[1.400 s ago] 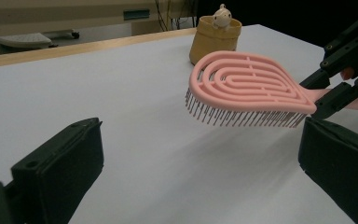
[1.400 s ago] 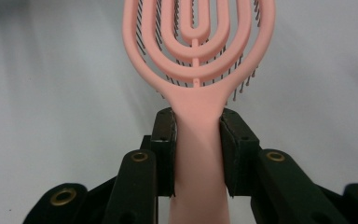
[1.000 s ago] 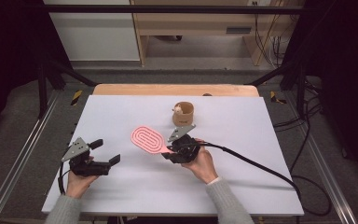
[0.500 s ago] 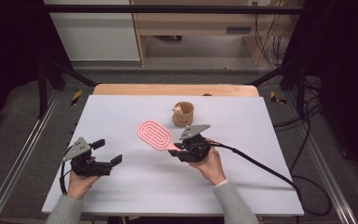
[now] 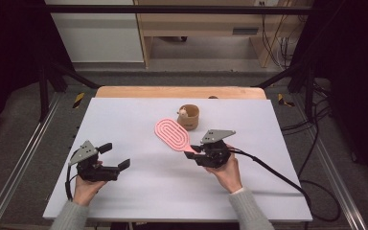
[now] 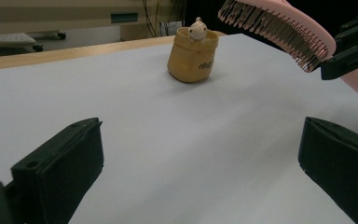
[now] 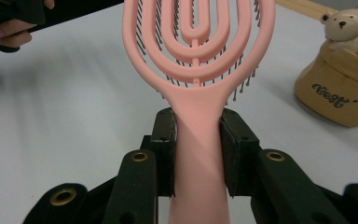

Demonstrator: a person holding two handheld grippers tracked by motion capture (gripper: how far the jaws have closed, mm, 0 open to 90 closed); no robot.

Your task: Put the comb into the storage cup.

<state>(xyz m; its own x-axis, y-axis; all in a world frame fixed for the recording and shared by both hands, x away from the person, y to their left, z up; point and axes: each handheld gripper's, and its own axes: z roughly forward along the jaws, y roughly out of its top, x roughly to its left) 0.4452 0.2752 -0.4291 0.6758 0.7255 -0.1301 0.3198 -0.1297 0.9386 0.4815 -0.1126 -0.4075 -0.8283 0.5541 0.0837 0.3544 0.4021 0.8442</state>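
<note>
A pink vented hairbrush (image 5: 172,133) hangs above the white table, bristles down, with my right gripper (image 5: 195,151) shut on its handle (image 7: 198,154). Both black pads press the handle's sides in the right gripper view. The brush head (image 6: 275,30) reaches toward a tan holder with a small bear figure (image 5: 188,117), which stands at the table's far middle. That holder (image 7: 339,91) sits just right of the brush head. My left gripper (image 5: 116,157) rests low at the front left, open, with nothing between its jaws.
The white table top (image 5: 124,120) has a wooden edge (image 5: 172,92) at the back. A black cable (image 5: 273,172) trails from the right gripper toward the front right. Metal frame rails run along both sides.
My right gripper has carried the hairbrush to the right and slightly back, closer to the bear holder. The left gripper has stayed where it was.
</note>
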